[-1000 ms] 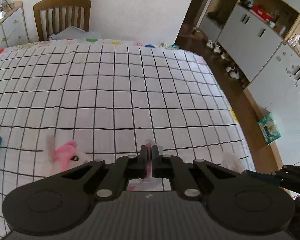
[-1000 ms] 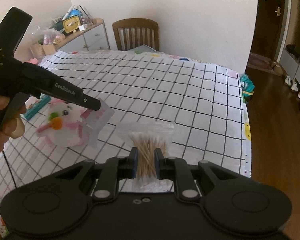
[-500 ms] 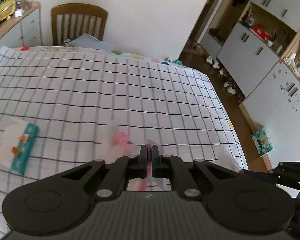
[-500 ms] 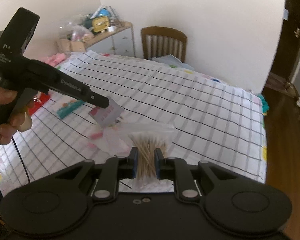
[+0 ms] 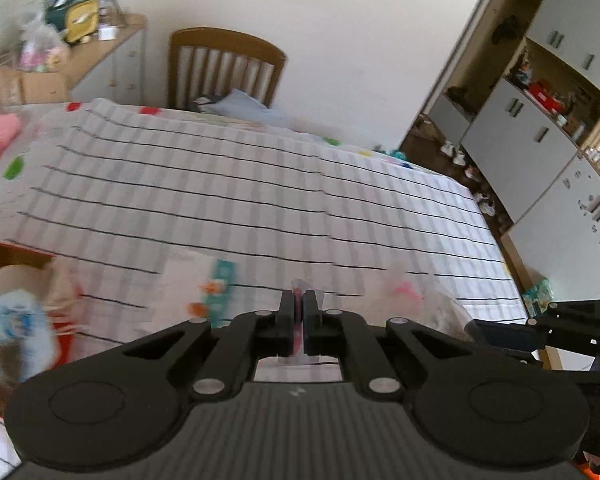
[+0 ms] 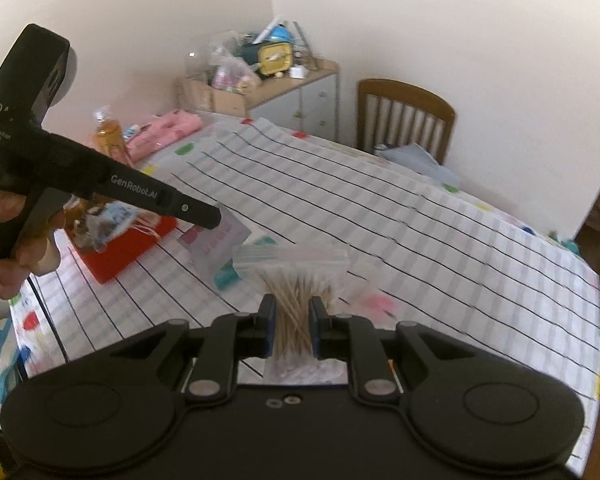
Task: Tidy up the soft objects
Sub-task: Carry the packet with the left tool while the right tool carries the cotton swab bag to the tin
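My left gripper (image 5: 299,300) is shut on a thin clear packet (image 5: 300,286) with pink pieces inside. The right wrist view shows the same packet (image 6: 220,236) hanging from the left gripper (image 6: 210,220) over the checked tablecloth. A clear zip bag of cotton swabs (image 6: 296,280) stands upright with my right gripper (image 6: 292,304) shut on it. A pink and white plush toy (image 6: 376,304) lies blurred on the cloth just right of the swab bag. A teal packet (image 6: 228,276) lies behind it. The red tray (image 6: 128,248) at the left holds a crumpled packet (image 6: 108,220).
A wooden chair (image 6: 404,120) stands at the table's far side. A dresser (image 6: 292,92) piled with clutter is in the corner. An orange bottle (image 6: 108,136) and pink cloth (image 6: 164,132) sit at the far left edge. White cabinets (image 5: 540,140) line the right wall.
Both grippers have swung left over the table and risen a little, each keeping its packet. The red tray has come into view, and the plush toy now lies to the right.
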`<control>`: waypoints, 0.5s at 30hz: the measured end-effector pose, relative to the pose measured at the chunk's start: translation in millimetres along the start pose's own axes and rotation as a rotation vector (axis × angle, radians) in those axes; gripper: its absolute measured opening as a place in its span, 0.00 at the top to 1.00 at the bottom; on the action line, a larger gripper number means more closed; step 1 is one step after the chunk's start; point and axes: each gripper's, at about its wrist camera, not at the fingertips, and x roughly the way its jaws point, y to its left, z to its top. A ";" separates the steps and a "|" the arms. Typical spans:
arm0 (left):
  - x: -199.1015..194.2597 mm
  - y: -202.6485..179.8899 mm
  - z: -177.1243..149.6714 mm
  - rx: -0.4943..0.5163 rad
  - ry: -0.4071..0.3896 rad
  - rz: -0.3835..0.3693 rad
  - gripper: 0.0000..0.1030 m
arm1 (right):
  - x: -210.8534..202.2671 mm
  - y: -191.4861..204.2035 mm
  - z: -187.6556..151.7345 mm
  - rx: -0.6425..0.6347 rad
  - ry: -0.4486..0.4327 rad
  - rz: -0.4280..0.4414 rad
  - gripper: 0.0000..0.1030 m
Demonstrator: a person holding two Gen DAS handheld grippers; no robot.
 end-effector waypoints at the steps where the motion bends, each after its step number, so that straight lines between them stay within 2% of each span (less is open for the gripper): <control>1: -3.4 11.3 0.4 -0.006 0.000 0.004 0.97 | 6.5 9.6 6.1 -0.006 0.000 0.007 0.85; 9: -33.2 95.5 8.8 -0.048 -0.019 0.047 0.97 | 56.2 82.5 47.6 -0.058 0.006 0.072 0.85; 15: -52.7 151.6 12.8 -0.065 -0.036 0.107 0.97 | 97.5 131.7 76.5 -0.084 0.018 0.117 0.85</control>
